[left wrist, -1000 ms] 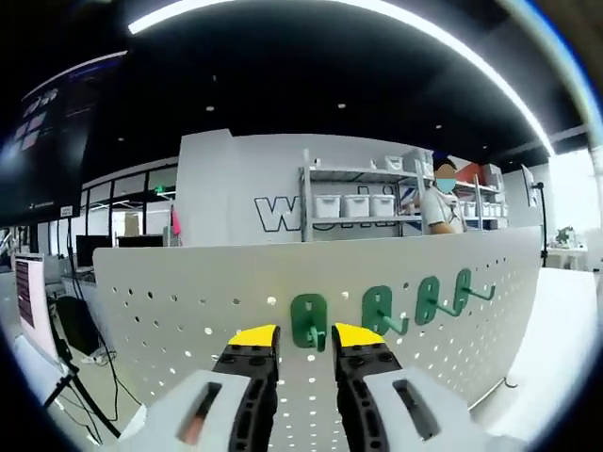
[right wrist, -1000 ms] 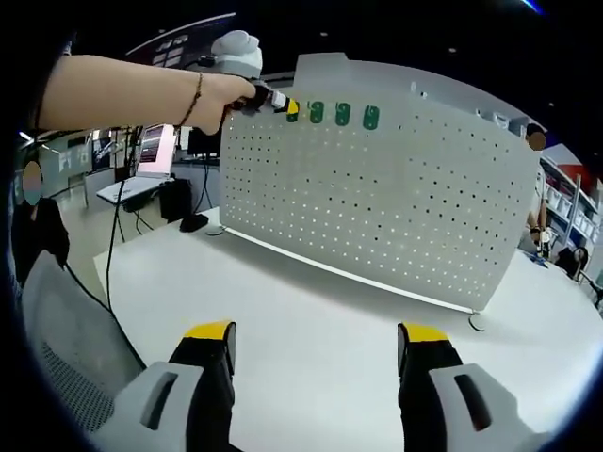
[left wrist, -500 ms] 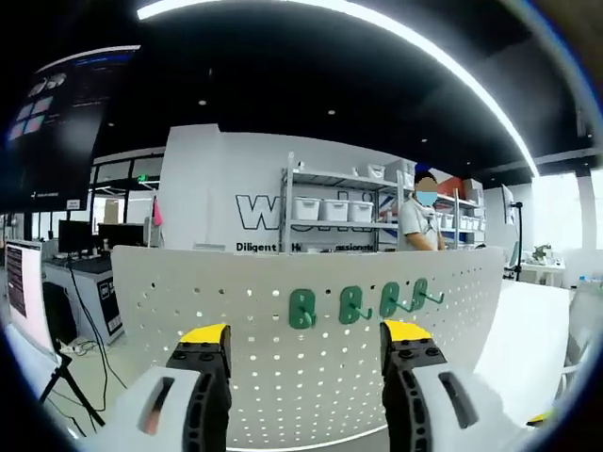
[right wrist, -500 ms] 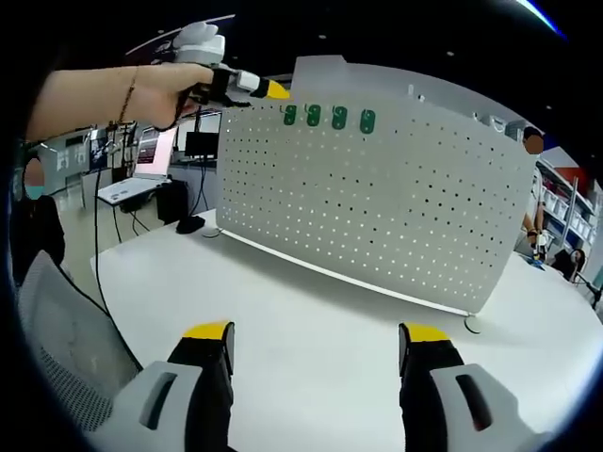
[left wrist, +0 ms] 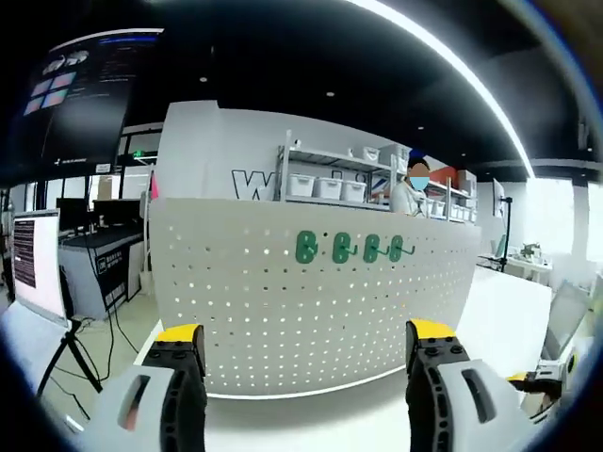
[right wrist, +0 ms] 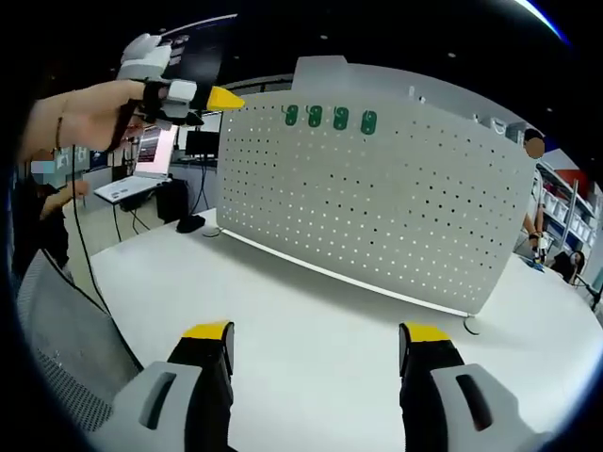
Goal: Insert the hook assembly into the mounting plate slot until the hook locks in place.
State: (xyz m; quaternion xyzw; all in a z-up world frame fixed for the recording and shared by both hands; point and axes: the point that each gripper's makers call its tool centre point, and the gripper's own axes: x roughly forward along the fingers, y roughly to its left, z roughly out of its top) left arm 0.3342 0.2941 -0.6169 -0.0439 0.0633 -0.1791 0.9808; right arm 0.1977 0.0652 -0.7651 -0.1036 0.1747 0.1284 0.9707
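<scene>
Holding both tongs open and empty: left gripper [left wrist: 300,350] faces the pegboard [left wrist: 283,311], right gripper [right wrist: 316,350] over the table [right wrist: 311,311]. Four green hooks [right wrist: 330,118] sit along the board's top edge. Risk: an unlatched hook could drop if nudged.

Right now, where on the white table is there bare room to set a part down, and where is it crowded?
The white table is bare between the pegboard base and the right hand-held gripper, and leftward toward the mesh chair. The crowded spot is the pegboard's top row, where four green hooks sit side by side. The left hand-held gripper is off the board's upper left corner.
</scene>
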